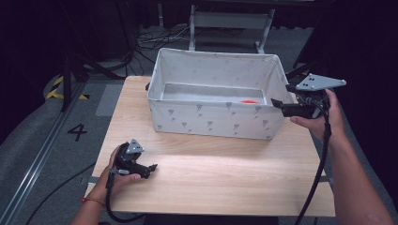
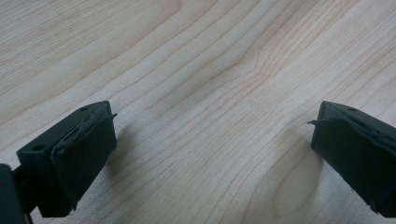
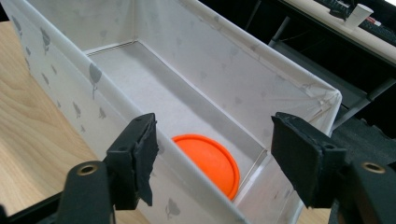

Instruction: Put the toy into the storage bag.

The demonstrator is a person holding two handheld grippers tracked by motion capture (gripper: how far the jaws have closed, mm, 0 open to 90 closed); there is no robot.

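Hovering at the 3 o'clock end of the white fabric bin with grey print (image 1: 213,119), the right gripper (image 1: 280,107) has jaws spread, empty. A flat orange round disc (image 3: 208,163) lies on the bin floor below. Left gripper (image 1: 151,168) rests at 8 o'clock on the pale wooden table (image 1: 211,178), jaws spread. Risk: a jaw snagging the soft wall, dragging the bin.

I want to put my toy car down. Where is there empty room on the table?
The bare wood between the fabric box and the table's near edge is free, right of the left gripper. Inside the box, everything left of the orange disc is bare. The right gripper crowds that corner.
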